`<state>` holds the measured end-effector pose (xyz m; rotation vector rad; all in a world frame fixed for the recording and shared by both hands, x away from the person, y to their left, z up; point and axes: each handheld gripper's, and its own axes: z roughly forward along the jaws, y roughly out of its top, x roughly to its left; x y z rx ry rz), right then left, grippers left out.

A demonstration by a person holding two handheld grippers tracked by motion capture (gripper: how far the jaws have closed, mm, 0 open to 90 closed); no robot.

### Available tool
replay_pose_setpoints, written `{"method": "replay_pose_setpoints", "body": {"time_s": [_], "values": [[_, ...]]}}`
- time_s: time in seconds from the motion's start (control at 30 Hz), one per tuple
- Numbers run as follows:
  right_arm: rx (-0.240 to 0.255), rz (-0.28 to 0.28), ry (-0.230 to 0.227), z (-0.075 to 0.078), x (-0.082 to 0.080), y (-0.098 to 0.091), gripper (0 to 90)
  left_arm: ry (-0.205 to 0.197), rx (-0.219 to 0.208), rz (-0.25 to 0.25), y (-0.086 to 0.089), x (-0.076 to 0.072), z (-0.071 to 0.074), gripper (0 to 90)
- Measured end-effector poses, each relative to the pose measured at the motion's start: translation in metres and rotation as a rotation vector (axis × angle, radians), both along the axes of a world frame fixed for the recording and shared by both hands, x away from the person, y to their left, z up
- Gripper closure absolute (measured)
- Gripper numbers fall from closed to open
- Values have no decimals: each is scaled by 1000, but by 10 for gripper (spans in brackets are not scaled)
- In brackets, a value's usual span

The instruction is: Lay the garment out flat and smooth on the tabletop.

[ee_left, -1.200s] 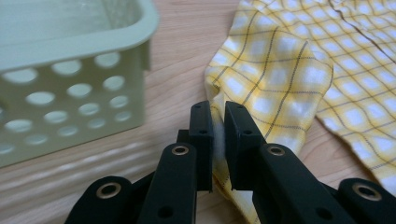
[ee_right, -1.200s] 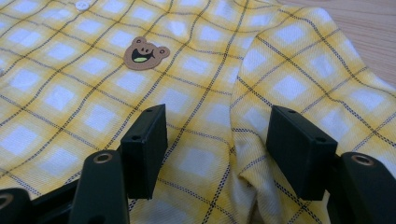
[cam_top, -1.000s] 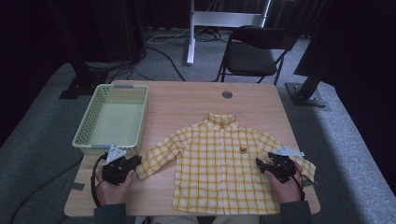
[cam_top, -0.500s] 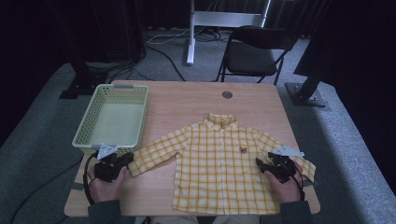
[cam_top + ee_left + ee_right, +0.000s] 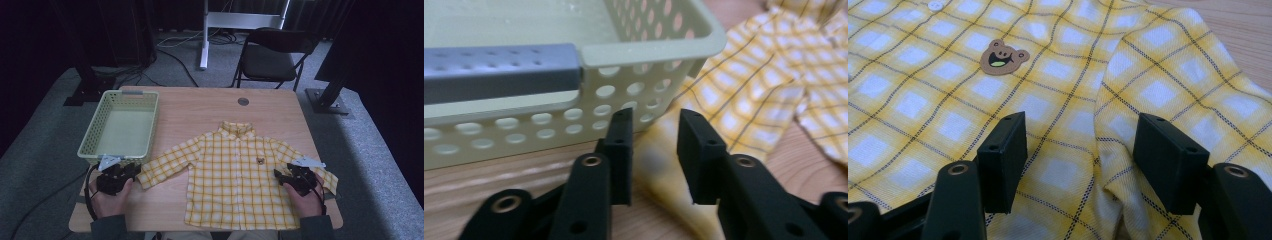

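1. The shirt (image 5: 235, 180), yellow plaid with long sleeves, lies flat and face up in the lower middle of the high view, collar toward the far edge of the table (image 5: 200, 107).
2. No writing can be read anywhere; the one mark is a small brown bear-face patch (image 5: 1003, 55) on the chest, sharp in the upper left of the right gripper view.
3. The left gripper (image 5: 131, 172) sits at the lower left of the high view, just beside the cuff of the sleeve (image 5: 165, 164) that stretches toward it. In the left gripper view its jaws have just been opening; they now stand parted with a strip of blurred yellow cloth (image 5: 659, 165) showing in the gap, and the pads do not press on it.
4. The right gripper (image 5: 280, 177) rests at the lower right of the high view, over the spot where the other sleeve (image 5: 1168, 90) meets the body of the shirt. Its jaws are spread wide, with a raised fold of plaid between them and neither pad touching it.
5. A pale green perforated basket (image 5: 120, 127) stands in the upper left part of the table, its near wall (image 5: 549, 125) right beyond the left gripper's jaws and close to the cuff.
6. Bare wood runs beyond the collar and along the near edge left of the hem; the right sleeve ends near the table's right edge.
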<state>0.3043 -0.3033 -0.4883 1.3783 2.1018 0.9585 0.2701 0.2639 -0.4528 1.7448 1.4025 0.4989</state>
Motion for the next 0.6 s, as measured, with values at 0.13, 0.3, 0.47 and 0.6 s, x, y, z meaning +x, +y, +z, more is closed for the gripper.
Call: {"method": "replay_pose_setpoints", "body": {"time_s": [0.13, 0.3, 0.47, 0.6], "values": [[-1, 0, -1, 0, 0, 0, 377, -38, -26, 38, 8, -9, 6, 623], [0, 0, 0, 0, 0, 0, 377, -76, -22, 11, 1, -16, 14, 595], [-1, 0, 0, 0, 0, 0, 376, -100, -7, -36, -18, -16, 22, 578], [0, 0, -1, 0, 0, 0, 376, -106, 4, -92, -38, -13, 24, 571]]}}
